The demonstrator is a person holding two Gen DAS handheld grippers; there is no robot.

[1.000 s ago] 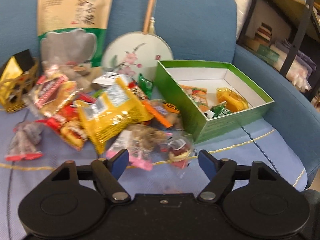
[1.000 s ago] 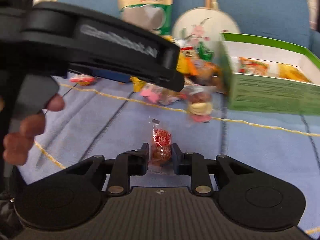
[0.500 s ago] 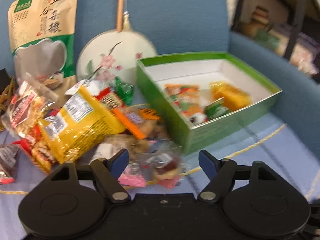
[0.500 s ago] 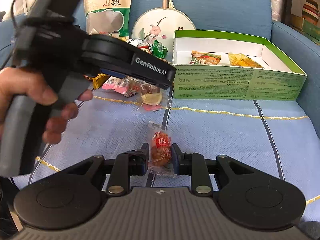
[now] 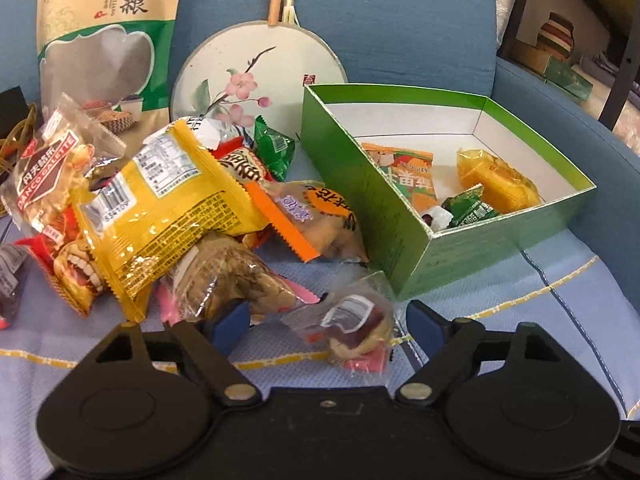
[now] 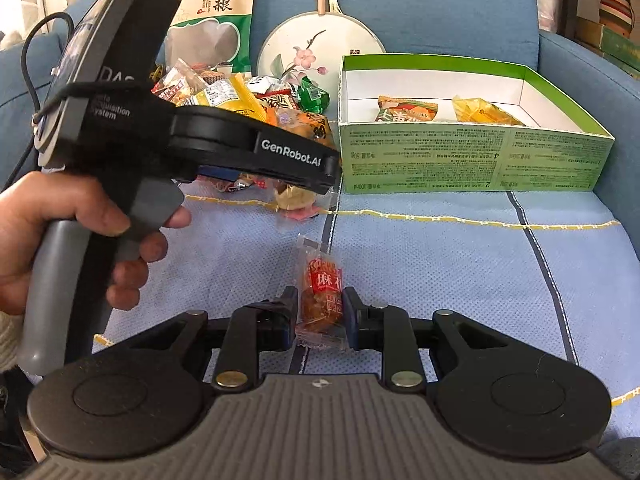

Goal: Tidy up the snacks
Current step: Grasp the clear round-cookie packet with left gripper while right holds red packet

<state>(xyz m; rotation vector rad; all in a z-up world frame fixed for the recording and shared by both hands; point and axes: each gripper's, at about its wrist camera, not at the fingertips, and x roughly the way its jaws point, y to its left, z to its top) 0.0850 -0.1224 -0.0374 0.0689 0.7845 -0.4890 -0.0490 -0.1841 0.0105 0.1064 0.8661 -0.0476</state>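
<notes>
My left gripper (image 5: 326, 318) is open and low over the cushion at the near edge of the snack pile. A clear-wrapped dark red sweet (image 5: 356, 320) lies between its blue fingers (image 5: 230, 322), with no pad pressing on it. My right gripper (image 6: 321, 304) is shut on a small red-labelled snack packet (image 6: 322, 296), held upright just above the blue cushion. The green box (image 5: 380, 216) stands open to the right of the pile, also in the right wrist view as the green box (image 6: 460, 160). It holds an orange packet (image 5: 408, 176), a yellow one (image 5: 496, 180) and a small green one (image 5: 468, 208).
The pile includes a big yellow bag (image 5: 168, 200) and a brown clear-wrapped snack (image 5: 232, 276). A round painted fan (image 5: 260, 76) and a tall grain pouch (image 5: 108, 40) lean on the sofa back. A person's hand (image 6: 80, 232) grips the left tool. Shelves (image 5: 560, 40) stand at far right.
My left gripper has moved forward and down to the pile, so the clear-wrapped sweet now sits between its open fingers. The right gripper still holds the red packet and has shifted a little.
</notes>
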